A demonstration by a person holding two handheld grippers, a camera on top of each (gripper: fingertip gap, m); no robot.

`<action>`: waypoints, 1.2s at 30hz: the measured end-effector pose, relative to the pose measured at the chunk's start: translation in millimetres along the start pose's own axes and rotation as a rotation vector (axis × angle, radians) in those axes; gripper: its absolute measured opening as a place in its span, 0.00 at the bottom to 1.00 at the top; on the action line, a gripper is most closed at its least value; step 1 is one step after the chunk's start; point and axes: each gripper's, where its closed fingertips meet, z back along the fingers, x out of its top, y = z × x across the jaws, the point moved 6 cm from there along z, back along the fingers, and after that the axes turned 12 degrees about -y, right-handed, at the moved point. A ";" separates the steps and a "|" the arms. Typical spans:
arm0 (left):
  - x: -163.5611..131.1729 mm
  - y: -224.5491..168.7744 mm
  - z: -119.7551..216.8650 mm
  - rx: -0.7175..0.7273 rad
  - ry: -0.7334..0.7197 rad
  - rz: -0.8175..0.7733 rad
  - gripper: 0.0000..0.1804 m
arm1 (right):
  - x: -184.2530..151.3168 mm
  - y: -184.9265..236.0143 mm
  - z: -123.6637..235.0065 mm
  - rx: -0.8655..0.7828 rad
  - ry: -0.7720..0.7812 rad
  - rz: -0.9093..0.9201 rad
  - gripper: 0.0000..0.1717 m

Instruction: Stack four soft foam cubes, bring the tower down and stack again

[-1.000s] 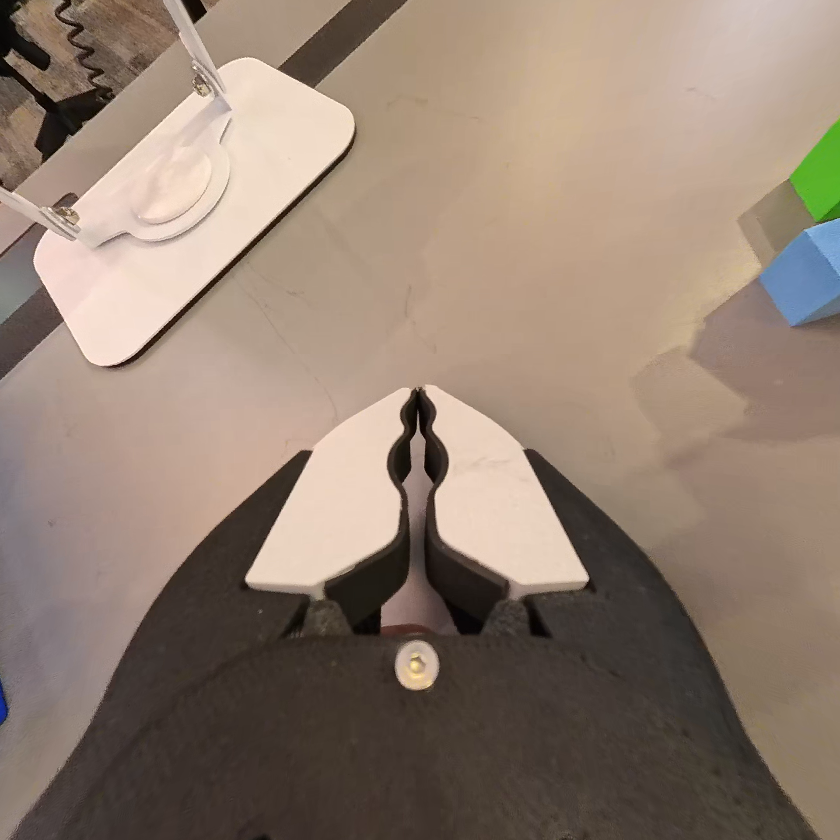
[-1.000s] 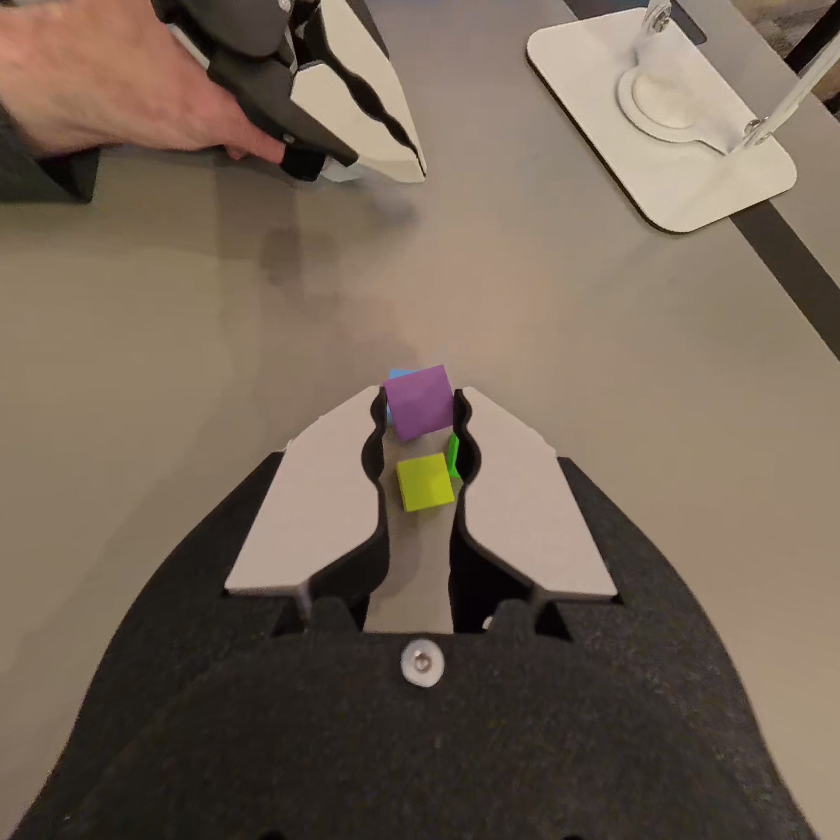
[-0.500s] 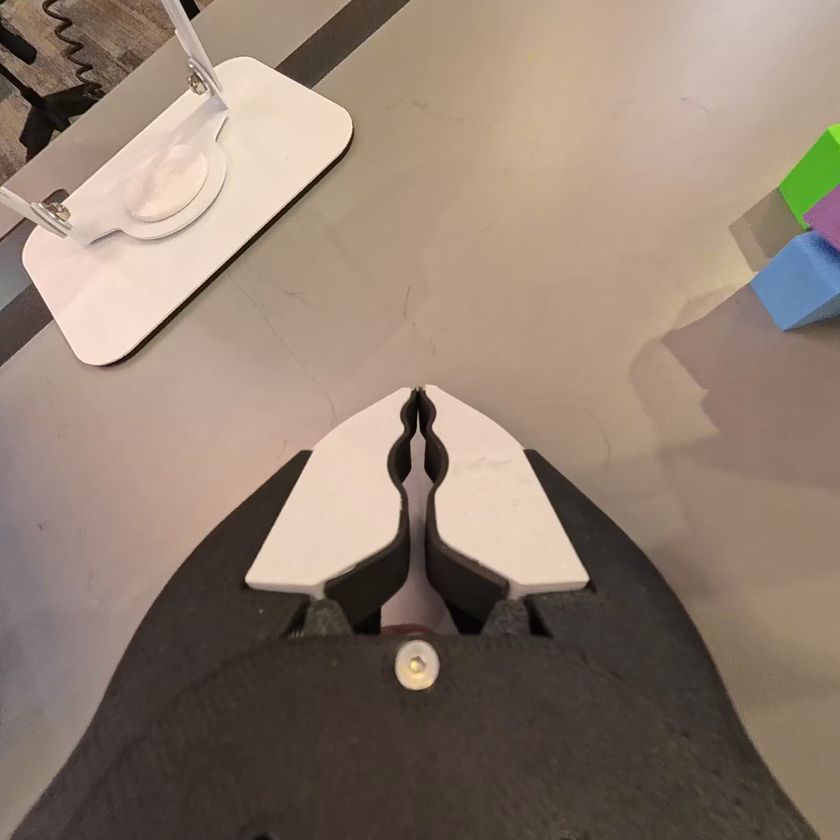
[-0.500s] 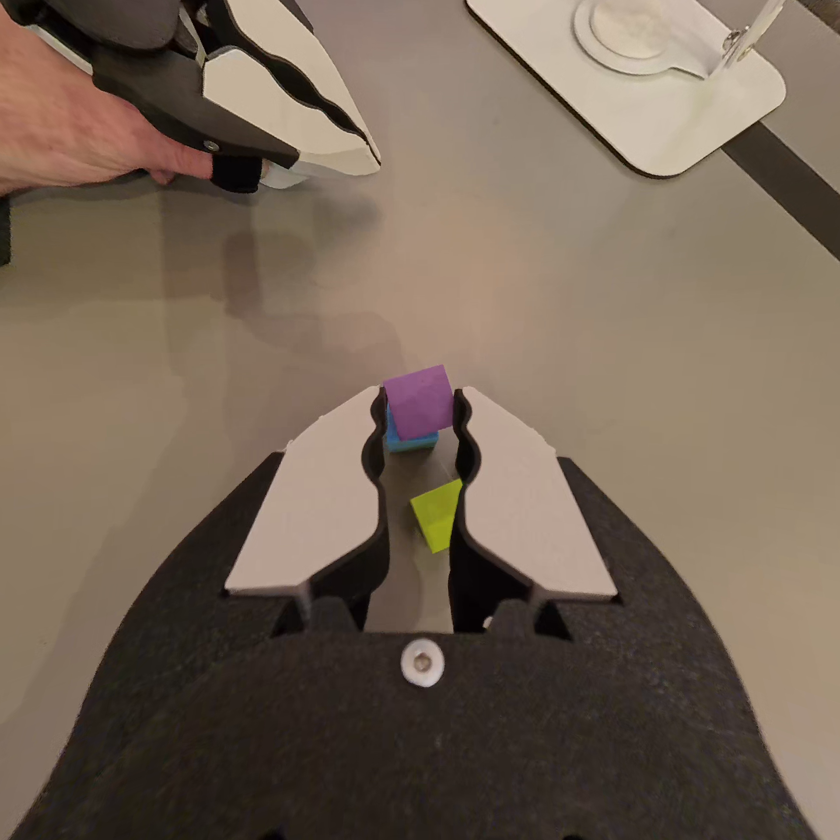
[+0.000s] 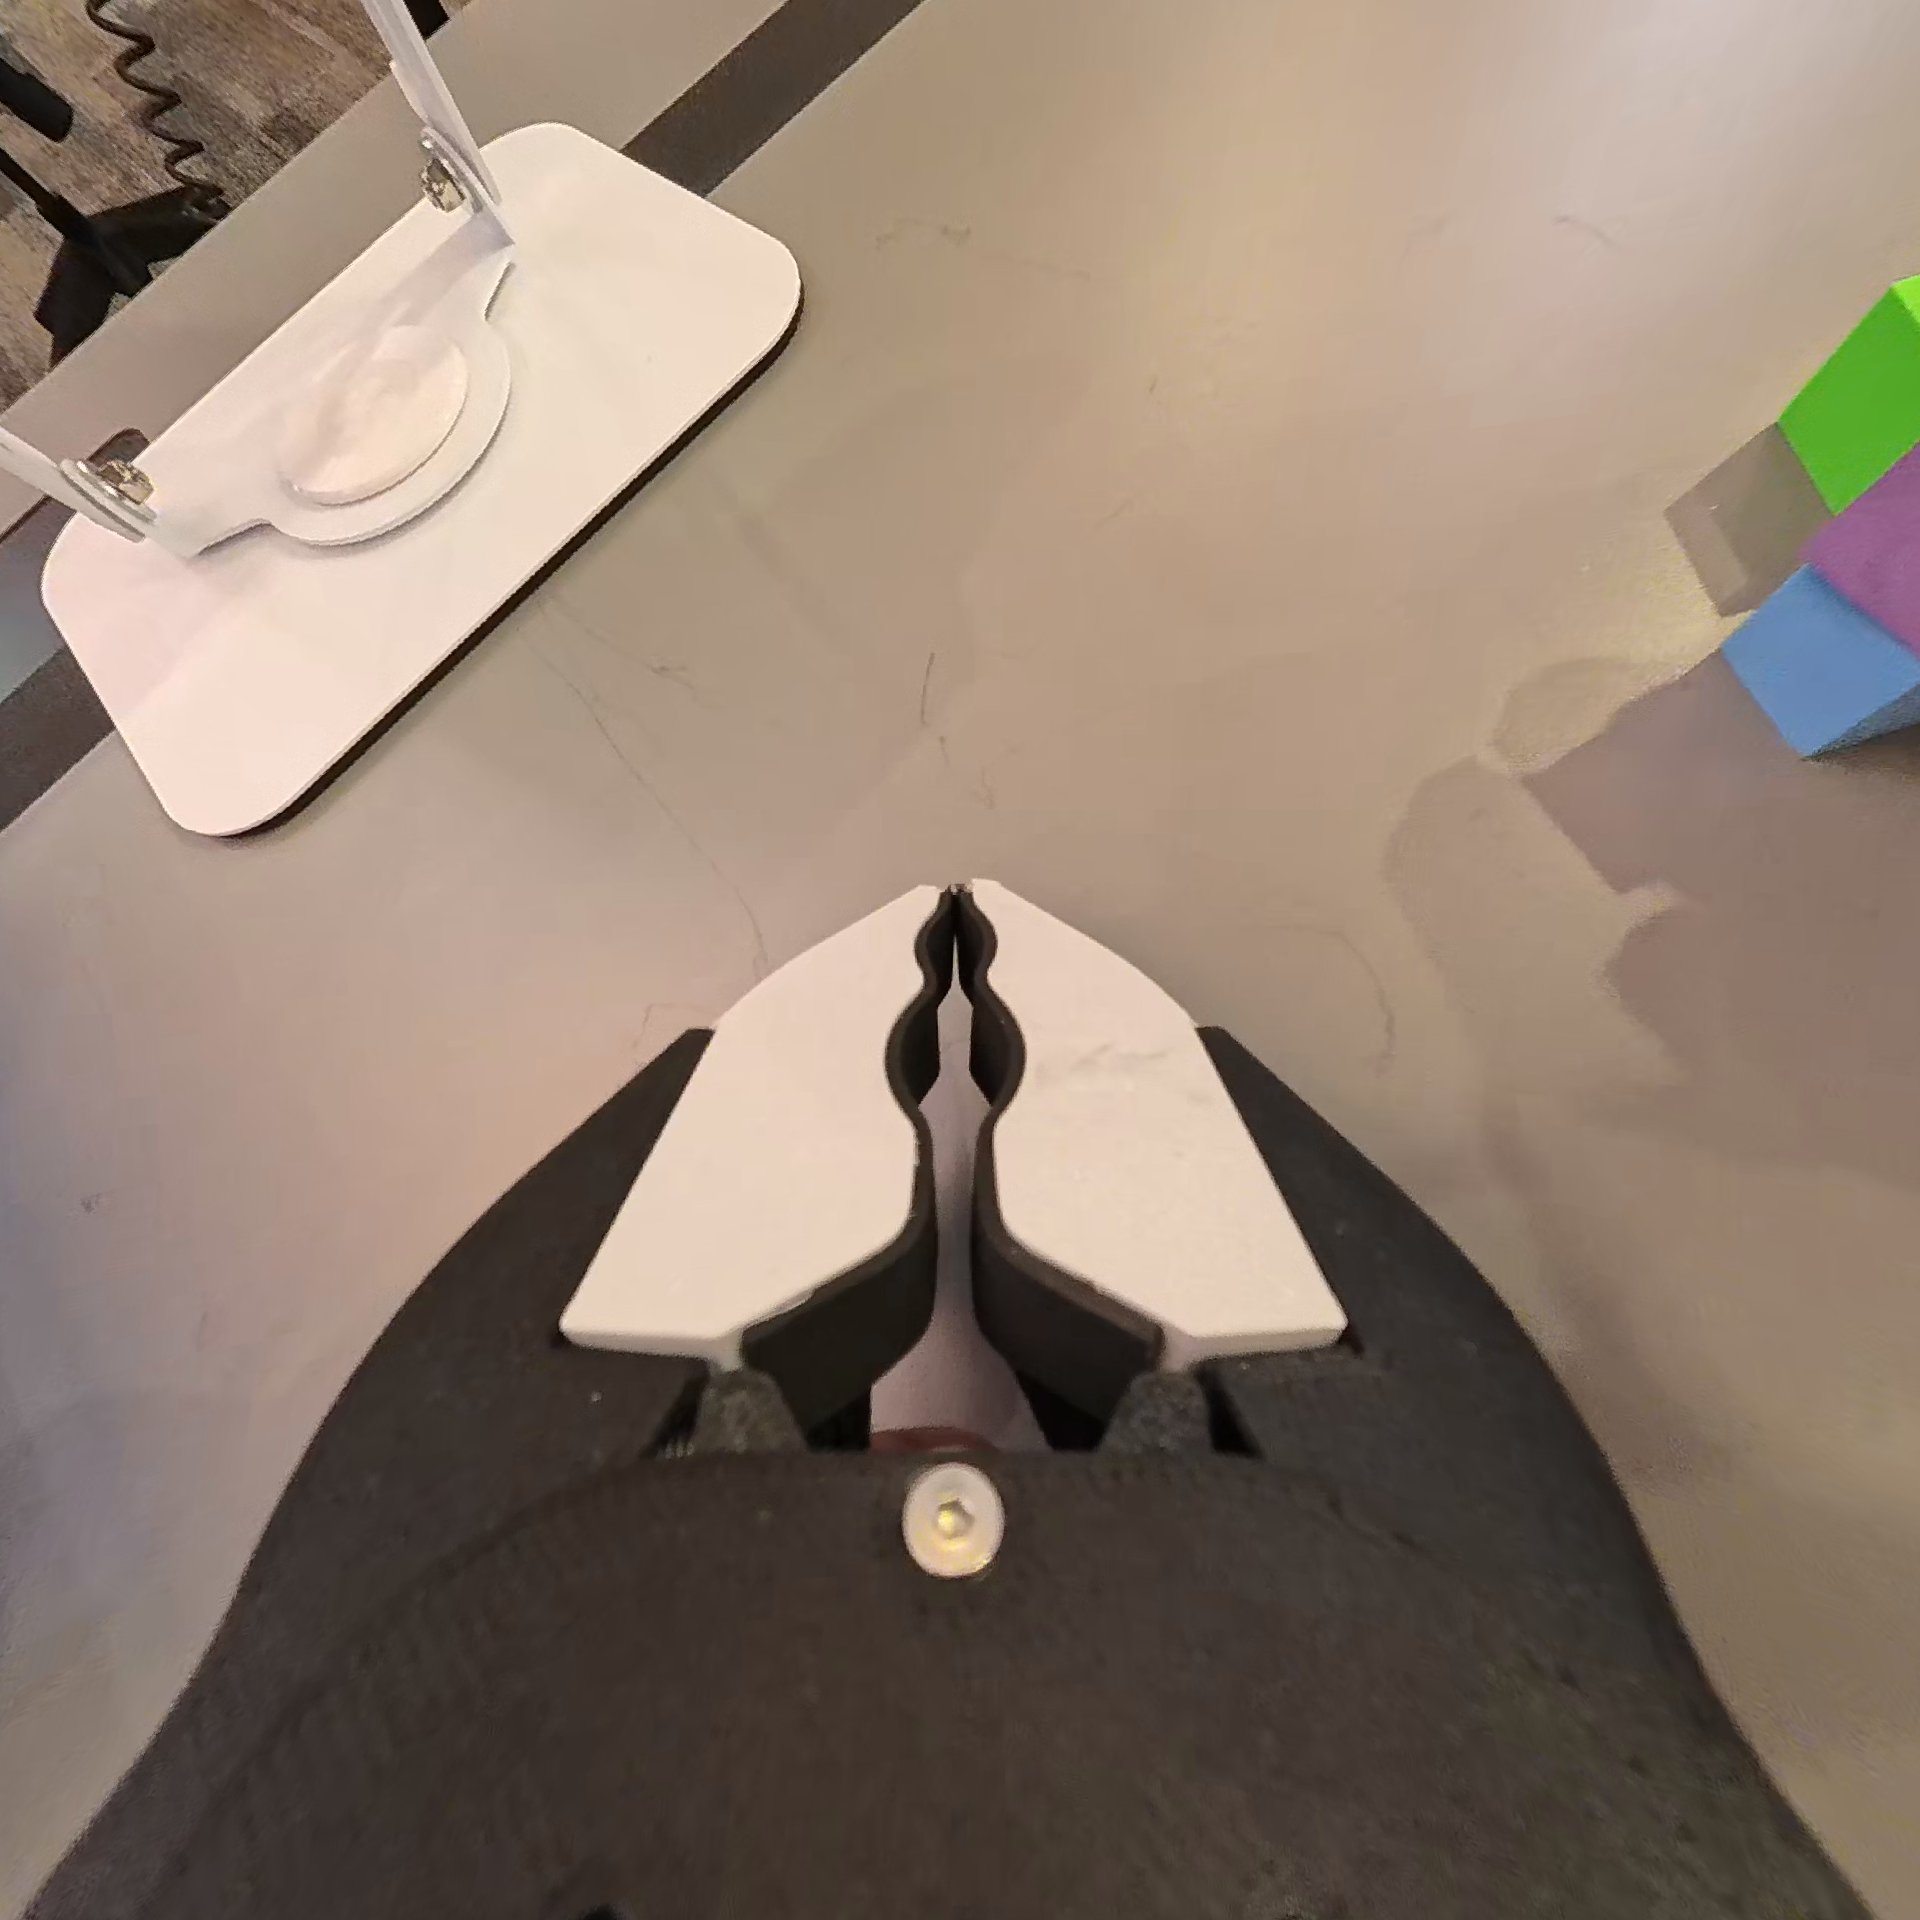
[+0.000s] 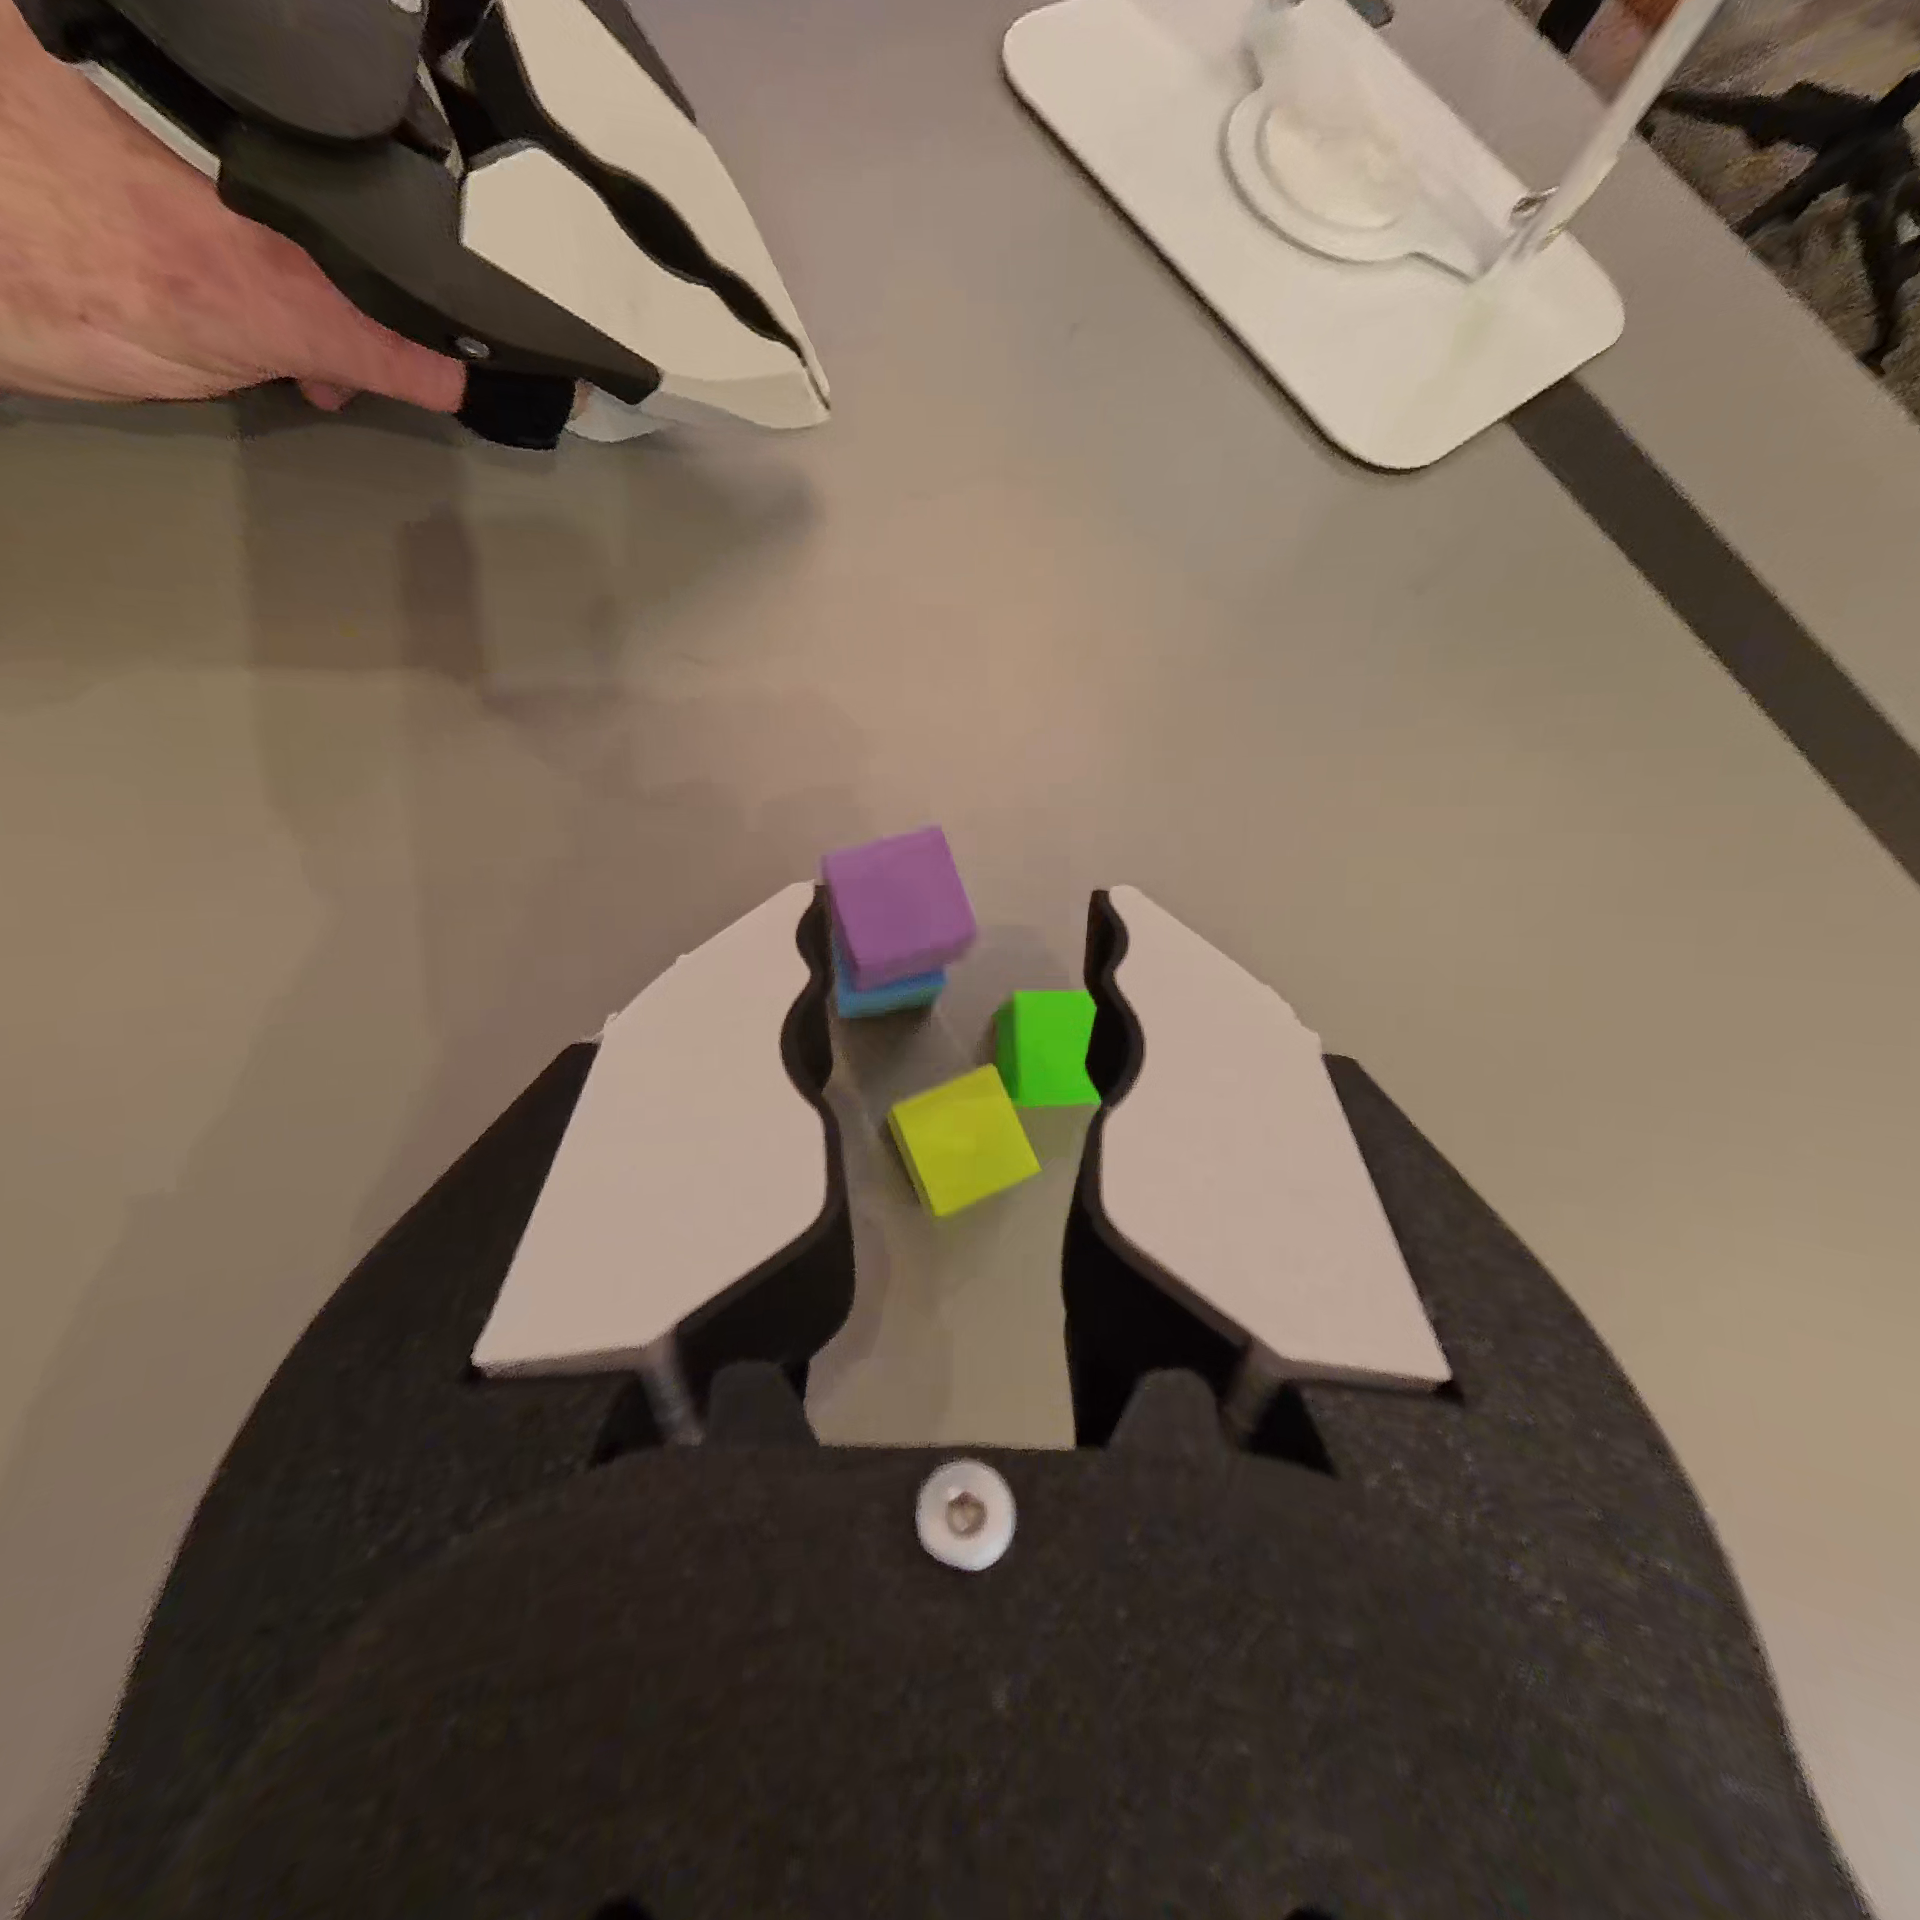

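In the right wrist view a purple cube (image 6: 899, 904) sits on a blue cube (image 6: 888, 995) on the grey table (image 6: 1247, 727). A green cube (image 6: 1044, 1044) and a yellow cube (image 6: 961, 1153) lie on the table beside them. My right gripper (image 6: 954, 899) is open above the cubes. Its right pad stands well clear of the purple cube, and nothing is in its grasp. My left gripper (image 5: 956, 891) is shut with nothing between its pads, low over bare table. It also shows in the right wrist view (image 6: 727, 312), held by a hand. The left wrist view shows the green (image 5: 1860, 416), purple (image 5: 1870, 561) and blue (image 5: 1808, 665) cubes at its right edge.
A white stand base (image 5: 416, 468) lies at the far left in the left wrist view. Another white base (image 6: 1320, 208) lies at the far right in the right wrist view. A dark strip (image 6: 1714, 603) runs along the table beyond it. The gap from one gripper's tips to the other's is roughly 15 centimeters.
My right gripper was shut on the purple cube and has opened, leaving it on the blue cube. The left gripper stayed shut and barely moved.
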 end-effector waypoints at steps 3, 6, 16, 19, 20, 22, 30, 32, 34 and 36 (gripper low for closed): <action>-0.1 -0.1 0.0 -0.001 0.001 -0.001 0.00 | -3.5 -8.4 19.8 0.036 -0.036 0.049 0.25; -0.2 -0.4 -0.2 0.000 0.003 -0.004 0.00 | -20.5 -12.6 31.2 0.119 -0.002 0.061 0.23; -0.3 -0.1 -0.1 0.005 0.004 -0.005 0.00 | -57.2 -7.4 19.4 0.209 0.074 0.108 0.24; -0.3 -0.2 -0.1 0.004 0.004 -0.006 0.00 | -59.8 -7.3 12.2 0.202 0.083 0.113 0.23; -0.3 -0.3 -0.2 0.003 0.004 -0.006 0.00 | -60.4 -7.3 9.7 0.199 0.085 0.114 0.22; -0.4 -0.4 -0.2 0.002 0.005 -0.007 0.00 | -60.7 -7.3 5.6 0.194 0.085 0.117 0.18; -0.6 -1.0 -0.5 0.000 0.008 -0.012 0.00 | -21.3 -13.1 24.6 0.168 -0.038 0.029 0.16; -0.7 -1.3 -0.6 0.001 0.010 -0.016 0.00 | -6.0 -11.7 24.6 0.158 -0.050 0.037 0.16; -0.6 -1.2 -0.4 0.002 0.008 -0.014 0.00 | 4.5 -8.9 19.4 0.158 -0.042 0.055 0.16; -0.3 -0.7 0.0 0.002 0.004 -0.009 0.00 | 9.6 -7.4 11.3 0.155 -0.024 0.068 0.16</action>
